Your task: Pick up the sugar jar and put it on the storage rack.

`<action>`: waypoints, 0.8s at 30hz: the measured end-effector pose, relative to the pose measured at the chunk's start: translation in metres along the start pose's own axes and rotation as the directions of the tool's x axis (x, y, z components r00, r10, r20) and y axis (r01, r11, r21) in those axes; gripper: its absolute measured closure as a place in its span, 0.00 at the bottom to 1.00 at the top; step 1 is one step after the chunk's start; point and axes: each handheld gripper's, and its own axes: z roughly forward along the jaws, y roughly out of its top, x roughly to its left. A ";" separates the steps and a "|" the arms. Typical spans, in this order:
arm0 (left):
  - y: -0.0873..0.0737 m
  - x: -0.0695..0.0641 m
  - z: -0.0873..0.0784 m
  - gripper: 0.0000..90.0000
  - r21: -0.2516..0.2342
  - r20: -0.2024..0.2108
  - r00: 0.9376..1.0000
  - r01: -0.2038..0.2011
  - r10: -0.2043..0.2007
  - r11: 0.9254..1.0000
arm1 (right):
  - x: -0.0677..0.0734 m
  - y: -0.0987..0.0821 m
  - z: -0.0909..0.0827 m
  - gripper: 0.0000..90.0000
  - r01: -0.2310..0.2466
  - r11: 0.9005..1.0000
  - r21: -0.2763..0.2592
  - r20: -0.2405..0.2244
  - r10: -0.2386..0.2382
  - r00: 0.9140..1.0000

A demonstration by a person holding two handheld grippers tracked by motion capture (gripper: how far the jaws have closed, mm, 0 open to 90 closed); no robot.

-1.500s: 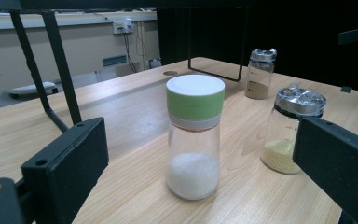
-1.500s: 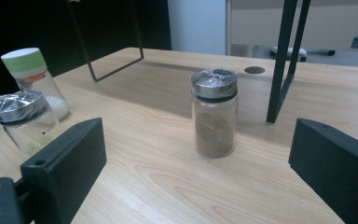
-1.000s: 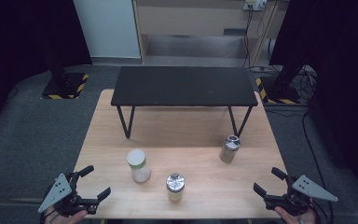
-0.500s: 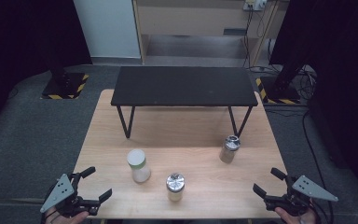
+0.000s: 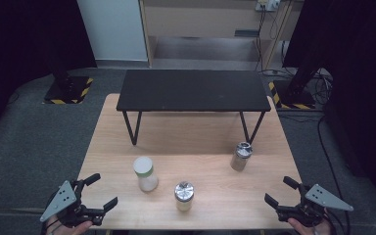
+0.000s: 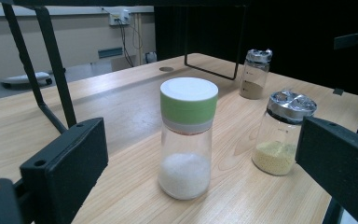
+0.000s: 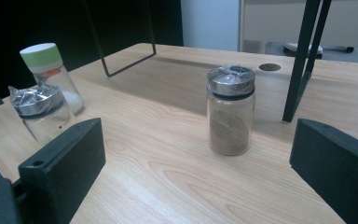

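Wooden table (image 5: pixel 127 147) carries three upright jars: the green-lidded salt jar (image 5: pixel 146 174) stands just ahead of the left claw (image 5: pixel 96 192), the brown spice jar (image 5: pixel 240 156) ahead of the right claw (image 5: pixel 281 192), both claws gaping wide and empty, each nearest its own jar.

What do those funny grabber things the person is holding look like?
Each one is black. The left gripper and the right gripper both have two chunky, flat-faced black jaws with small round holes. A grey three-cornered plate with little dots sits on top of each. No sleeves can be made out.
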 end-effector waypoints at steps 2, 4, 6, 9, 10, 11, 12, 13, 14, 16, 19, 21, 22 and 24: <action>0.004 0.001 0.000 0.01 0.003 0.008 1.000 -0.001 0.001 1.000 | 0.000 0.000 0.000 0.04 0.000 1.000 -0.001 0.002 0.000 1.000; 0.010 0.004 0.000 0.01 0.004 0.017 1.000 0.002 -0.002 1.000 | 0.000 0.000 -0.001 0.04 -0.004 1.000 -0.004 0.004 0.004 1.000; 0.013 0.005 0.000 0.01 0.005 0.021 1.000 0.004 -0.004 1.000 | 0.000 0.000 -0.001 0.04 -0.004 1.000 -0.003 0.002 0.004 1.000; 0.020 0.009 -0.001 0.01 0.005 0.032 0.999 0.012 -0.012 1.000 | 0.000 0.000 -0.001 0.04 0.000 1.000 0.000 0.001 0.000 1.000; 0.022 0.009 -0.001 0.01 0.009 0.029 1.000 0.006 -0.006 1.000 | 0.000 0.000 -0.001 0.04 0.001 1.000 0.000 0.001 -0.001 1.000; 0.022 0.009 -0.001 0.01 0.009 0.029 1.000 0.006 -0.006 1.000 | 0.000 0.000 -0.001 0.04 0.001 1.000 0.000 0.001 -0.001 1.000; 0.025 0.011 -0.002 0.01 0.003 0.036 0.999 0.016 -0.016 1.000 | 0.001 0.000 -0.001 0.04 0.000 1.000 0.000 0.002 0.000 1.000; 0.025 0.011 -0.002 0.01 0.003 0.036 0.999 0.016 -0.016 1.000 | 0.001 0.000 -0.001 0.04 0.000 1.000 0.000 0.002 0.000 1.000; 0.027 0.012 -0.002 0.01 -0.001 0.040 0.999 0.024 -0.024 1.000 | 0.001 0.000 -0.001 0.04 -0.001 1.000 0.000 0.002 0.001 1.000; 0.033 0.015 -0.002 0.01 0.004 0.051 0.998 0.037 -0.037 0.999 | 0.001 0.000 -0.001 0.04 -0.001 1.000 -0.001 0.004 0.001 1.000; 0.037 0.015 -0.001 0.00 0.010 0.051 0.998 0.027 -0.027 1.000 | 0.000 0.000 -0.001 0.04 -0.001 1.000 0.000 0.002 0.001 1.000; 0.040 0.016 -0.001 0.00 0.006 0.056 0.998 0.030 -0.031 1.000 | 0.001 0.000 -0.001 0.04 -0.001 1.000 0.000 0.002 0.001 1.000; 0.041 0.017 0.000 0.00 0.006 0.056 0.998 0.034 -0.034 0.999 | 0.001 0.000 -0.001 0.04 0.000 1.000 0.001 0.002 0.000 1.000; 0.046 0.018 0.000 0.00 0.013 0.054 0.998 0.028 -0.028 1.000 | 0.001 0.000 -0.001 0.04 0.001 1.000 0.001 0.001 -0.001 1.000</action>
